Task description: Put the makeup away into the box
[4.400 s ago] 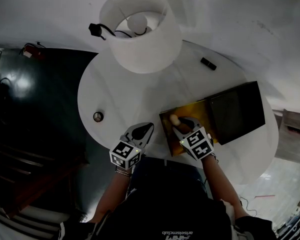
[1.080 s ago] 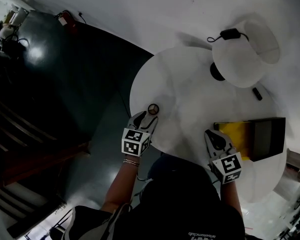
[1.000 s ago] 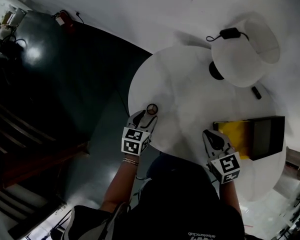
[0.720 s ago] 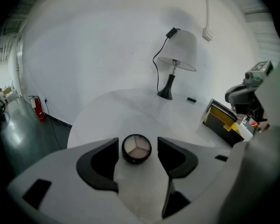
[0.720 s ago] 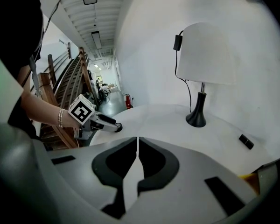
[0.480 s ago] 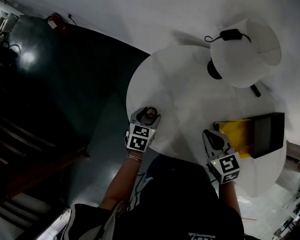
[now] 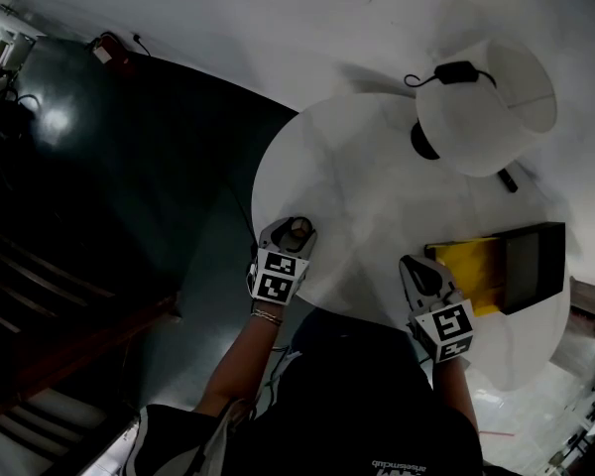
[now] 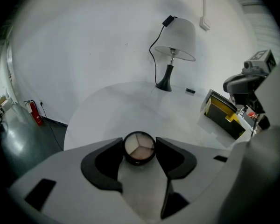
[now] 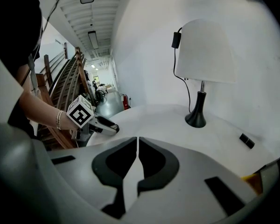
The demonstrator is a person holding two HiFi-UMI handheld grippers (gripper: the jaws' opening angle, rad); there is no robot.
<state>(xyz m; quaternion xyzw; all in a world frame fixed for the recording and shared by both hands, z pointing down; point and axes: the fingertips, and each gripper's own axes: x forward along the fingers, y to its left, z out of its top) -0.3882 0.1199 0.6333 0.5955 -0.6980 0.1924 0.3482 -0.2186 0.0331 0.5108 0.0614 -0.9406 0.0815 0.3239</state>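
Note:
A round makeup compact (image 8: 139, 148) with three powder shades lies on the white round table (image 7: 377, 196), near its left edge. My left gripper (image 8: 139, 149) straddles it. Its jaws have just been opening and stand wide, with the compact (image 7: 298, 230) between the fingertips; a thin gap shows at the right pad. In the head view the left gripper (image 7: 294, 234) sits at the table's near-left rim. My right gripper (image 9: 137, 141) is shut with nothing in it and hovers over the near side of the table. The open box (image 7: 466, 266), yellow inside with a dark lid (image 7: 534, 266), lies just right of the right gripper (image 7: 421, 271).
A white-shaded lamp (image 7: 486, 92) on a black base stands at the table's far side, its cord running up the wall. A small black object (image 7: 509, 178) lies between lamp and box. Dark floor drops away left of the table; a red fire extinguisher (image 8: 35, 113) stands by the wall.
My left gripper has slid forward and down, so the compact that lay just beyond its tips now sits between the jaws. The right gripper has stayed put.

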